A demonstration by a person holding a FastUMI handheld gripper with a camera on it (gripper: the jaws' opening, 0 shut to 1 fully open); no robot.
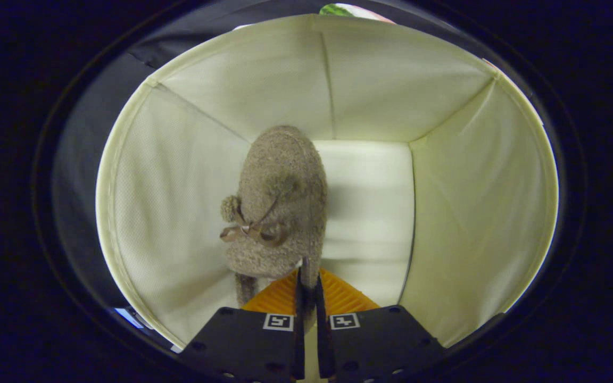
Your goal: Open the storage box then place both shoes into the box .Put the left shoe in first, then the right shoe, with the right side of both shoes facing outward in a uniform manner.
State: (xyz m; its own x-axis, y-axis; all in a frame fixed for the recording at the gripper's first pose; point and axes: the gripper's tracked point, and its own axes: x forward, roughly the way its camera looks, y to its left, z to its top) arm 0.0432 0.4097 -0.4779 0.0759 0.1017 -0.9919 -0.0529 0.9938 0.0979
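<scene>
We hold fuzzy brown slipper [280, 207] by heel rim, gripper [309, 287] fingers pinched tight on it, toe down inside cream fabric storage box [179, 186], nr left wall. We shd lower till toe seats, bow side kept consistent, then release.

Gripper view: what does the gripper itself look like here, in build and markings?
The gripper has two angular black blocks side by side, each bearing a small square black-and-white tag and round screw holes. Two thin, flat fingers run forward between them, with ribbed pads fanning out either side.
</scene>
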